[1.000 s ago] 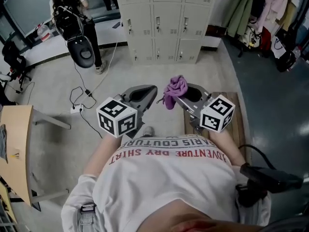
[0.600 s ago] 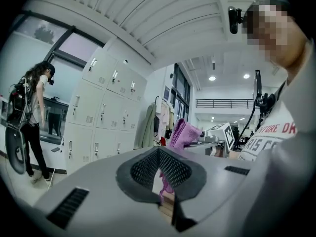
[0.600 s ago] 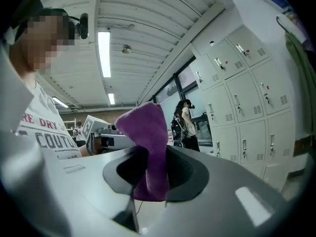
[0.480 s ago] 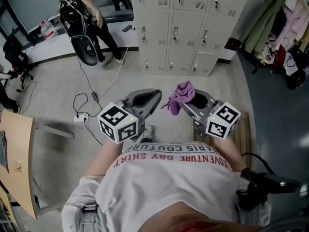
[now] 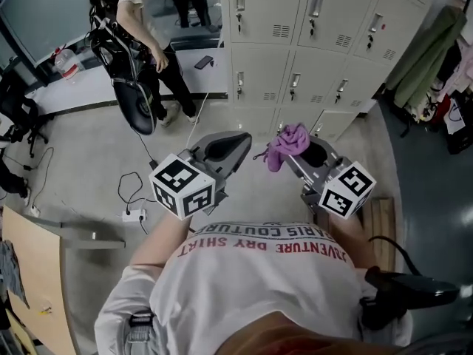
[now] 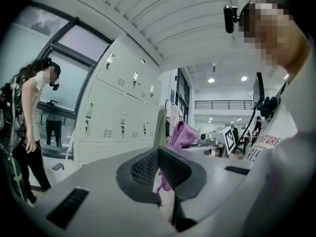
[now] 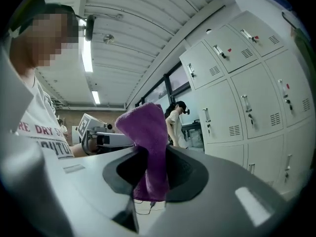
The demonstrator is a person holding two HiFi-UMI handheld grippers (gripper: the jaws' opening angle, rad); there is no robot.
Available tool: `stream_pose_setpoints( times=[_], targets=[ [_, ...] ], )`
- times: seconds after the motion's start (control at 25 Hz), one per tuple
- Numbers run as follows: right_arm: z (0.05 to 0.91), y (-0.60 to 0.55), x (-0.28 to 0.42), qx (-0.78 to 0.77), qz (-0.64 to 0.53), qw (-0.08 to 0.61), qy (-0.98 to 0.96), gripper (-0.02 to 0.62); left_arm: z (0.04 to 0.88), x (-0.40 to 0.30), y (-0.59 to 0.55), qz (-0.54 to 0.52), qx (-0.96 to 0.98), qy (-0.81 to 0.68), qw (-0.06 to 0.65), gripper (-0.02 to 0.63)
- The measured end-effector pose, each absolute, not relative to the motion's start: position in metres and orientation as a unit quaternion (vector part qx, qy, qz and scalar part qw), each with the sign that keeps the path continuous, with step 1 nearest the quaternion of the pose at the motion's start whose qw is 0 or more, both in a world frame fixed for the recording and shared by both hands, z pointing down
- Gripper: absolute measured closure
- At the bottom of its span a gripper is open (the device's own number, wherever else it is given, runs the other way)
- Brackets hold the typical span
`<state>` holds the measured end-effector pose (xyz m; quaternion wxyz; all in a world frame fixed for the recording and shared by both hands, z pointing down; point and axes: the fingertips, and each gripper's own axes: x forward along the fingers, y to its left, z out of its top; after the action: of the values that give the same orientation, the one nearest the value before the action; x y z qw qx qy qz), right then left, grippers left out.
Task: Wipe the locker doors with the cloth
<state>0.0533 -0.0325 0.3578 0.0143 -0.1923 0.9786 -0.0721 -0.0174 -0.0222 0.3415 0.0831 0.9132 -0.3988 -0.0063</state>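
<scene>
place: workplace locker room | evidence: grey lockers (image 5: 310, 43), hung coats (image 5: 432, 58), power strip (image 5: 135, 214)

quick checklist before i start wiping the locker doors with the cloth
1. Cloth gripped: ok, right gripper is shut on it.
2. Left gripper free: ok, jaws nearly together, nothing between them.
3. Locker doors closed: ok, all the doors in view look shut.
4. Cloth on a door: not ok, it hangs short of the lockers.
5. Way to the doors: ok, the bystander stands off to the left.
6. Cloth clean or damp: cannot tell.
</scene>
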Motion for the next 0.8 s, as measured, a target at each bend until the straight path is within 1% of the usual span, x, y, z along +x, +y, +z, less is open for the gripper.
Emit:
stream_pose_setpoints(
  times=[0.16,0.36,0.56,0.68,0.8],
  targets=[
    [0.348,-0.077,0.022,-0.195,-0.056,0.011,0.979,0.515,0.337,-0.042,-0.064,-0.007,0.919,-0.383,0.094,0.606],
    [0.337,-0.133,0.006,-0.201,-0.05,0.022,0.978,0.515,0.329,-0.062,-0.119,0.012,0.914,-0.399,0.069,0.606],
    [0.319,-0.194,-0.008,-0.194,-0.018,0.038,0.98,0.515,0.315,-0.076,-0.181,0.004,0.916,-0.399,0.049,0.606],
    [0.312,-0.246,-0.016,-0.193,-0.001,0.038,0.98,0.514,0.31,-0.086,-0.23,0.001,0.913,-0.406,0.039,0.606],
    [0.311,-0.313,-0.023,-0.191,-0.013,0.026,0.981,0.515,0.307,-0.099,-0.297,0.0,0.905,-0.423,0.049,0.606]
  ],
)
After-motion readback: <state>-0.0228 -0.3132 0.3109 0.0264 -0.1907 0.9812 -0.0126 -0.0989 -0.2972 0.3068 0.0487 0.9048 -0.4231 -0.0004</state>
